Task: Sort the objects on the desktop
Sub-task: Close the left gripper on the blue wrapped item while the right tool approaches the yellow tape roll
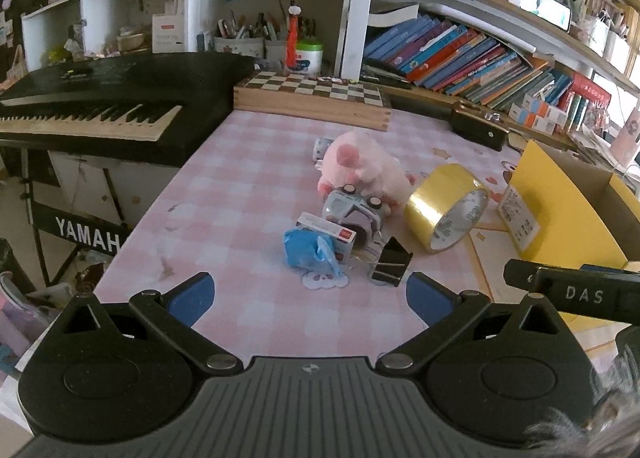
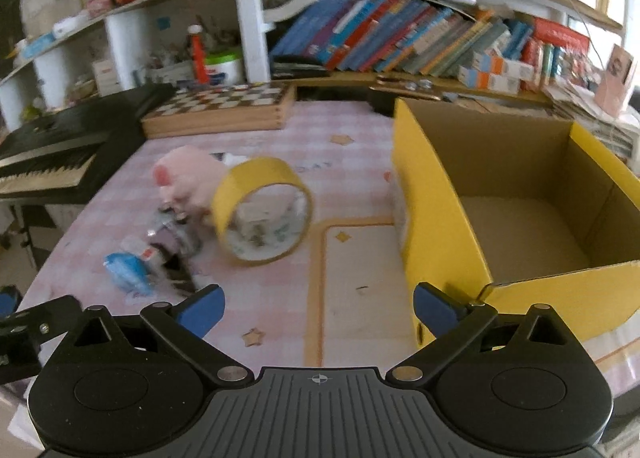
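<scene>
A pile lies on the pink checked table: a pink plush toy (image 1: 360,165), a grey toy car (image 1: 356,209), a small white-and-red box (image 1: 326,232), a blue crumpled packet (image 1: 306,250), a black binder clip (image 1: 390,262) and a yellow tape roll (image 1: 444,205). My left gripper (image 1: 308,300) is open and empty, just short of the packet and clip. My right gripper (image 2: 318,308) is open and empty, over bare table between the tape roll (image 2: 262,209) and the open yellow cardboard box (image 2: 440,217). The plush (image 2: 188,177) and blue packet (image 2: 128,272) show left of it.
A wooden chessboard box (image 1: 312,97) lies at the table's far edge. A black Yamaha keyboard (image 1: 100,105) stands to the left. Shelves of books (image 1: 460,53) run behind. A black case (image 1: 478,127) sits at the far right. The right gripper's body (image 1: 576,292) shows beside the yellow box (image 1: 560,209).
</scene>
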Demonstrator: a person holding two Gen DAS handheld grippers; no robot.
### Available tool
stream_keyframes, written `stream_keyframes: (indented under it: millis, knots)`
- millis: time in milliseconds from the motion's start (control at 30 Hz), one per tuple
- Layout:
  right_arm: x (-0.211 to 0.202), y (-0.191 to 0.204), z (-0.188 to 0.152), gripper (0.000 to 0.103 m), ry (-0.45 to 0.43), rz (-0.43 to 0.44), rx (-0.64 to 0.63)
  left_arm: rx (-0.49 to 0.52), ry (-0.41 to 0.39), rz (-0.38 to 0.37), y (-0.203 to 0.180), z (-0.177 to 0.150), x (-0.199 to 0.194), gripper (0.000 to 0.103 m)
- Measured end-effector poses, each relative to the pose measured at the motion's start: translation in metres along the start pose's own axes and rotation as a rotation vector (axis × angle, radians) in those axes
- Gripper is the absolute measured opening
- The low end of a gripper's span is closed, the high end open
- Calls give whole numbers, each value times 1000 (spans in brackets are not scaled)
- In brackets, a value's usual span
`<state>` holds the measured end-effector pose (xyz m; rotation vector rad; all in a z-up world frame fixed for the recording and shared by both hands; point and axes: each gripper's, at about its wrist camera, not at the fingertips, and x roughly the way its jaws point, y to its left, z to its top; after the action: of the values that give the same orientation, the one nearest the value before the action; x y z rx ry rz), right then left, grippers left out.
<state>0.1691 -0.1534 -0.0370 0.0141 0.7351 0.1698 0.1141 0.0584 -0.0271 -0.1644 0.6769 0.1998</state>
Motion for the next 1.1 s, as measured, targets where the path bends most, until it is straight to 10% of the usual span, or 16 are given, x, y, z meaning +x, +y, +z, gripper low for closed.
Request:
stream_keyframes:
  millis: [333,733,1100]
  knots:
    - [9,-31,13,103,-35,-159,94,21,17,-30,-15,8,21,103]
    - [32,-1,23,103,0,-14,-4,7,36,4,-7,18,45,100]
    - [77,15,36,103,87,81,-45,-25,111,33,8,29,93,77]
